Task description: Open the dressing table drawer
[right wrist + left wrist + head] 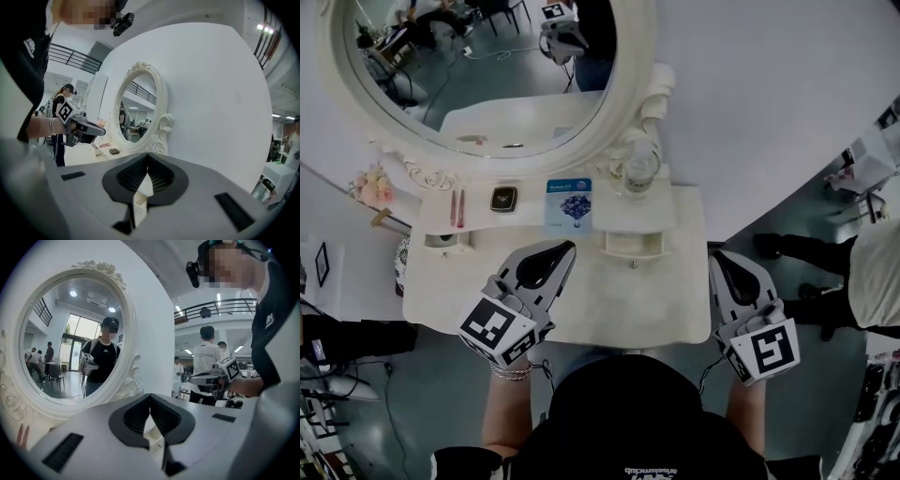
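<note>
The small drawer [630, 245] is sitting on the surface [609, 309] below the mirror [487, 66], seemingly standing a little forward with its inside showing and its knob [632, 265] facing the person; the left tool [568, 247] is hovering just left of it, jaws pressed together on nothing; the right tool [720, 257] is hanging off the surface's right edge, likewise closed and empty; any further pull is asking for a square pinch on the knob and a straight, level draw.

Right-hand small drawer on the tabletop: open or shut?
Open: the head view shows the drawer pulled out, its inside visible from above.
</note>
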Available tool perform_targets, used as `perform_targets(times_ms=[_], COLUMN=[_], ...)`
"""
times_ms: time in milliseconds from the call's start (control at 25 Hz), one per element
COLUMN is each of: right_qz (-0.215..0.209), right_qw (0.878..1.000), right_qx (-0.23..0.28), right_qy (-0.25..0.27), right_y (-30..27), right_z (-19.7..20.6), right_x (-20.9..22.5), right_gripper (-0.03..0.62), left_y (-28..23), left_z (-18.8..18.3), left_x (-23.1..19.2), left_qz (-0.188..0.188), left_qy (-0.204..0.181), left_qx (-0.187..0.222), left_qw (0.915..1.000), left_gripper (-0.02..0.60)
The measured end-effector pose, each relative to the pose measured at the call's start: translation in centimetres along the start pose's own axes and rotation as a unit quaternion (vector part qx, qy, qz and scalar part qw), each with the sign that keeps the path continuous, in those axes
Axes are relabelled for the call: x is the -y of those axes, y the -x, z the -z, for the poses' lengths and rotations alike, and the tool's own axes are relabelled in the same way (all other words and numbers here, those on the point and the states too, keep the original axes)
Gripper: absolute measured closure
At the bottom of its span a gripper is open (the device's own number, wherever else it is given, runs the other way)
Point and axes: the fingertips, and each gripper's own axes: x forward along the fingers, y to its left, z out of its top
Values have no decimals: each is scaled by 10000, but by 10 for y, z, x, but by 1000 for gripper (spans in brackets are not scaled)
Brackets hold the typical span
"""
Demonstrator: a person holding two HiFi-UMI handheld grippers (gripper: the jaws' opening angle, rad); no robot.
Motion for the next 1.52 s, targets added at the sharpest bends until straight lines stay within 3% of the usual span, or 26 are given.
perform_targets(times_ms=[1520], right_qz=[-49], right_qw=[10000], right_qx=[-25], right_qy=[3], right_y=[2], right_z=[5], right_x=[-3], right_gripper=[576], left_y=[1], left_z=[7], left_x=[0], left_qz=[-5], left_qy=[157], left_qx=[-9], left_qw=[9999], left_gripper=[563])
